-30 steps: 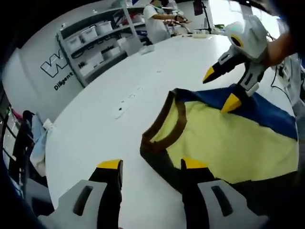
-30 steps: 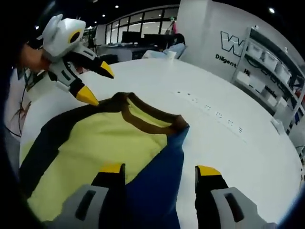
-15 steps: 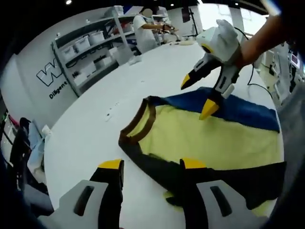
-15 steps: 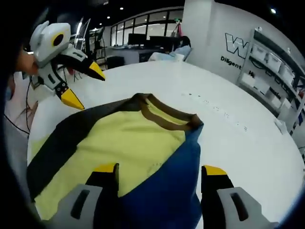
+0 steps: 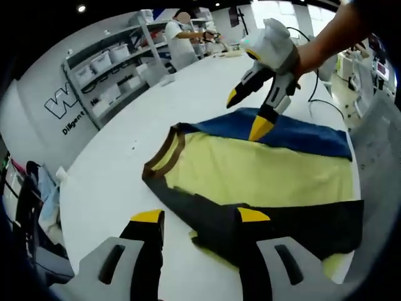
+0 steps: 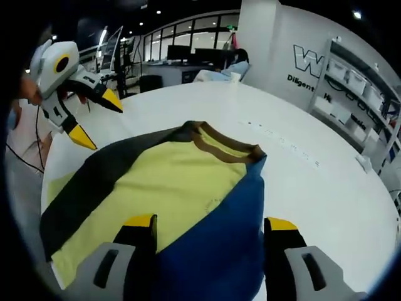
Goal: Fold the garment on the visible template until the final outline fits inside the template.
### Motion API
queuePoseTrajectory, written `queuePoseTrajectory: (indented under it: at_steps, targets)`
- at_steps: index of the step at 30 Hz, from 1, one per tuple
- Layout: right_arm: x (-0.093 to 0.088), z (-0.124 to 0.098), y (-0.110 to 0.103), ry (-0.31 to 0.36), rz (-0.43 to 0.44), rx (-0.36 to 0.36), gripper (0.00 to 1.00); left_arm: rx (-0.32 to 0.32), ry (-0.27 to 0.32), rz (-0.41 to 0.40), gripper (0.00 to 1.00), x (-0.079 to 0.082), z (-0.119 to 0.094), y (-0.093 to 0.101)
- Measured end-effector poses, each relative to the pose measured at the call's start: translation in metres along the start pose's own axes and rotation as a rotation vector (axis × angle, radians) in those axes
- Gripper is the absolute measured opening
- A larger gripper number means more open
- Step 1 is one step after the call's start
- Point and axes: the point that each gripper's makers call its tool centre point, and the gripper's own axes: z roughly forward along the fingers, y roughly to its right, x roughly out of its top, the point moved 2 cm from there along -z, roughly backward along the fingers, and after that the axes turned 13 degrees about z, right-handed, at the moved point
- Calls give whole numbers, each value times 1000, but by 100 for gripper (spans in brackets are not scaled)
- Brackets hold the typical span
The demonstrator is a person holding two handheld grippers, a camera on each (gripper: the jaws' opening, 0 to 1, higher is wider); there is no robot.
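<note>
A garment [image 5: 250,172] lies flat on the white table [image 5: 113,163], with a yellow body, a brown collar [image 5: 164,153], a blue sleeve [image 5: 294,132] on the far side and a dark sleeve [image 5: 276,229] on the near side. My left gripper [image 5: 199,216] hovers open over the dark sleeve's edge with nothing in it. My right gripper [image 5: 245,114] is open above the blue sleeve, its lower tip close to the cloth. In the right gripper view, my right gripper [image 6: 210,222] stands open over the blue sleeve [image 6: 219,244], and the left gripper [image 6: 97,117] hangs open beyond the dark sleeve [image 6: 94,182].
Shelving with white bins [image 5: 106,69] lines the wall behind the table. A person [image 5: 182,37] works at the table's far end. A cable [image 5: 319,106] trails near the right edge. A row of small marks [image 6: 282,144] runs across the bare tabletop beyond the collar [image 6: 225,144].
Both grippers have drawn back and up from the garment, staying open. In the right gripper view the left gripper has moved off the dark sleeve toward the table's edge. The garment lies still.
</note>
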Motion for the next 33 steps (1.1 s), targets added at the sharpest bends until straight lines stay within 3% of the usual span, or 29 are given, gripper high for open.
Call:
queuePoseTrajectory:
  at_steps: [18, 23, 26, 33]
  targets:
    - [-27, -20, -7, -9, 14, 7, 67, -18, 41, 17, 43, 18, -20, 34]
    - [-28, -26, -5, 5, 48, 0, 66, -75, 92, 37, 43, 25, -27, 52]
    - [-30, -28, -5, 2, 48, -1, 66, -100, 77, 97, 42, 20, -31, 68]
    - [-30, -28, -6, 2, 67, 1, 66, -145, 70, 116, 41, 15, -36, 91]
